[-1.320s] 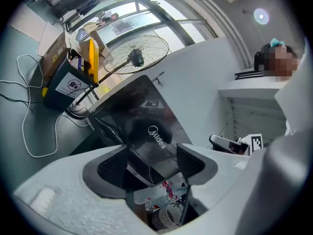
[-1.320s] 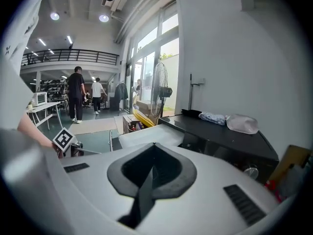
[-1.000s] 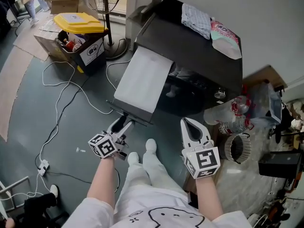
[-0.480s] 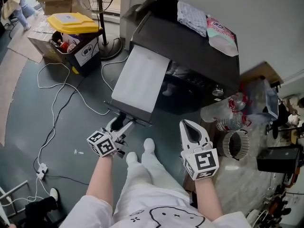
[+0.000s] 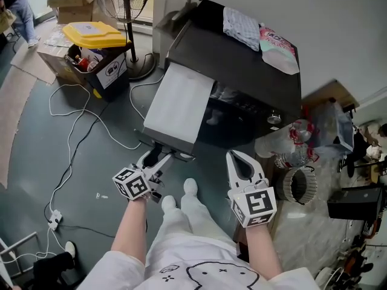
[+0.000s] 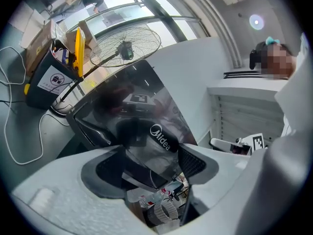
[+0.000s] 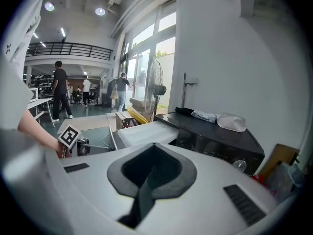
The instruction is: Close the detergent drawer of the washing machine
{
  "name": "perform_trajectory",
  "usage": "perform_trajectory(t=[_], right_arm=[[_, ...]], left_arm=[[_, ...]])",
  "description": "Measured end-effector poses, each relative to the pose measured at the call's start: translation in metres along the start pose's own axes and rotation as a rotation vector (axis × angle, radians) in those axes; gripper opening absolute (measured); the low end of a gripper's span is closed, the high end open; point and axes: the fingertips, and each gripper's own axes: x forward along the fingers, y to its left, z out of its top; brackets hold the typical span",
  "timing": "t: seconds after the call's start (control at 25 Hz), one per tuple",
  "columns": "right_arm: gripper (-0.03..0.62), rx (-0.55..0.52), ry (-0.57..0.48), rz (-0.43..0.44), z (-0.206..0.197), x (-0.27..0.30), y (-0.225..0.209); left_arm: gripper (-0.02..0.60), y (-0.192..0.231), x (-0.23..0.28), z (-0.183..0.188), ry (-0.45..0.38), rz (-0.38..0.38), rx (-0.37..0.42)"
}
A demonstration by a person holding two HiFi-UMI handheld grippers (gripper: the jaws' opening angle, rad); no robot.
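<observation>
A black washing machine [image 5: 242, 59] stands ahead, and its long white detergent drawer [image 5: 178, 104] is pulled far out toward me. My left gripper [image 5: 158, 157] sits at the drawer's near end with its jaws open. In the left gripper view the drawer's dark front panel [image 6: 156, 136], marked Midea, fills the gap between the open left gripper [image 6: 154, 173]. My right gripper [image 5: 240, 156] hangs shut and empty to the right of the drawer, in front of the machine. The right gripper view shows its pads [image 7: 146, 180] pressed together, with the drawer [image 7: 146, 131] and the machine [image 7: 215, 131] beyond.
A folded cloth [image 5: 245, 26] and a plastic bag [image 5: 278, 47] lie on the machine's top. A yellow-lidded bin [image 5: 97, 35], a fan base [image 5: 136, 65] and floor cables [image 5: 72, 132] are at the left. Bottles [image 5: 290, 144] crowd the right. My feet [image 5: 187, 189] are below the drawer.
The head view has shifted slightly. Both grippers and the pulled-out drawer stand as they did a second ago.
</observation>
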Motion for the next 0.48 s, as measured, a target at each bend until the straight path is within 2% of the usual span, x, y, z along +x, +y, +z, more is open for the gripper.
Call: perform_trajectory(t=[0.48], right_arm=[[-0.002, 0.024, -0.029, -0.026, 0.0105, 0.0016, -0.0087]], left_arm=[[0.325, 0.0011, 0.0088, -0.0026, 0.043, 0.029, -0.013]])
